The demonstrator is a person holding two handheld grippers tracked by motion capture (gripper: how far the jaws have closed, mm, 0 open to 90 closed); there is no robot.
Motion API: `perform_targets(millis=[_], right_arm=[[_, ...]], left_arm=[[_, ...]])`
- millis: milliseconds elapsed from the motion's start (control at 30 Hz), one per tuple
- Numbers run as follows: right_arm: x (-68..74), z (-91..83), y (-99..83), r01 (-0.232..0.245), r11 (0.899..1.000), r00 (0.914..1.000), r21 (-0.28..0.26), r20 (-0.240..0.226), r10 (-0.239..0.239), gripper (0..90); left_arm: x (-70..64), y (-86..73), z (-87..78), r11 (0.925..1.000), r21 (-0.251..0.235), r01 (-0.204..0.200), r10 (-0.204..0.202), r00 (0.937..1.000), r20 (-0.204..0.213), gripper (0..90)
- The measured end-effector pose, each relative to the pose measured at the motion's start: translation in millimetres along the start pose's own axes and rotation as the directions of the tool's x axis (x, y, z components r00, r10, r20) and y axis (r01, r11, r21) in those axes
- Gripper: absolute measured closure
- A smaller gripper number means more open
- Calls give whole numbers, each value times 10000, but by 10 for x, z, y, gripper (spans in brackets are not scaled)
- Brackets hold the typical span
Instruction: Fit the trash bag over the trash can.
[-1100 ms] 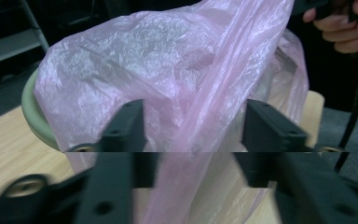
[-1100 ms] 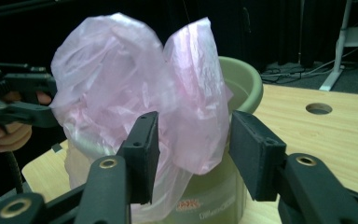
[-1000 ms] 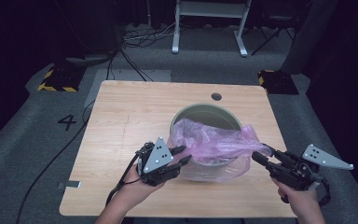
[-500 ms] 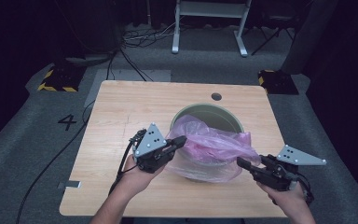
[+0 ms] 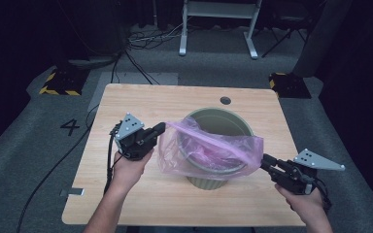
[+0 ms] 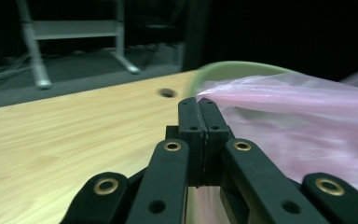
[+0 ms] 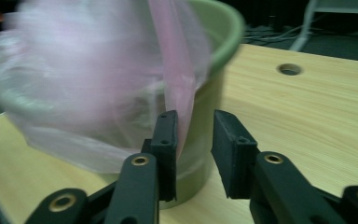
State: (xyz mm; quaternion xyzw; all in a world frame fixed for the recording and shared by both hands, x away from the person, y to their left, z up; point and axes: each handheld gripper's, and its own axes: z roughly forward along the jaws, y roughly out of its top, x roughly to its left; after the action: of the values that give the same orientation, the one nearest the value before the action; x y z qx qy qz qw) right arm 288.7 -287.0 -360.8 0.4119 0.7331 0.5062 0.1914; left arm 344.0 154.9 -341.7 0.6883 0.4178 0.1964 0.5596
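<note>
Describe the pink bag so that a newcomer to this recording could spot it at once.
On the wooden table stands a green bucket. Draped over its near rim is the pink plastic bag, the one translucent, crinkled thing there, pinched at its left edge by the left gripper.

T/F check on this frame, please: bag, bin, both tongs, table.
1. The left tongs are shut on the edge of the pink bag. True.
2. The right tongs are clamped shut. False: their jaws stand apart in the right gripper view, with a pink strip of the bag by one jaw.
3. The green bin lies on its side. False: it stands upright on the wooden table.
4. The bag is draped over the near rim of the bin. True.
5. The table has a round hole beyond the bin. True.
6. The bag is blue. False: it is translucent pink.
</note>
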Motion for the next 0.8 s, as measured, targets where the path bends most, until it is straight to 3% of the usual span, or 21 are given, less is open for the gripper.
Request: perform_targets(millis=[33,100,167,267,367,533,667,800], right_arm=[[-33,-5,-5,-112,9999,9999,-56,-129,111,741],[-74,-11,-14,-161,9998,9999,-120,-31,161,833],[-87,-10,-17,-164,9996,9998,-236,-109,161,890],[-133,-7,-9,-237,9991,9997,-341,46,239,900],[-192,2,-24,-395,9988,9992,-282,54,397,900],[-233,-8,-58,-503,9977,9987,-454,58,506,886],[-221,-40,-39,-490,9965,9988,-683,-19,490,851],[-189,-79,7,-404,9951,9992,-899,-60,400,757]], left_arm=[[41,-23,5,9999,109,22,-20,9997,-228,897],[95,-60,18,9995,297,146,-140,9997,-198,897],[161,-95,35,9989,419,224,-204,9987,-471,897],[283,-139,47,9973,532,501,-471,9973,-562,896],[343,-185,52,9979,498,419,-386,9971,-655,896],[363,-224,32,9988,438,238,-235,9997,-87,896],[337,-209,15,9980,618,126,-131,9999,73,895],[308,-182,-30,9982,595,-98,81,9996,287,889]])
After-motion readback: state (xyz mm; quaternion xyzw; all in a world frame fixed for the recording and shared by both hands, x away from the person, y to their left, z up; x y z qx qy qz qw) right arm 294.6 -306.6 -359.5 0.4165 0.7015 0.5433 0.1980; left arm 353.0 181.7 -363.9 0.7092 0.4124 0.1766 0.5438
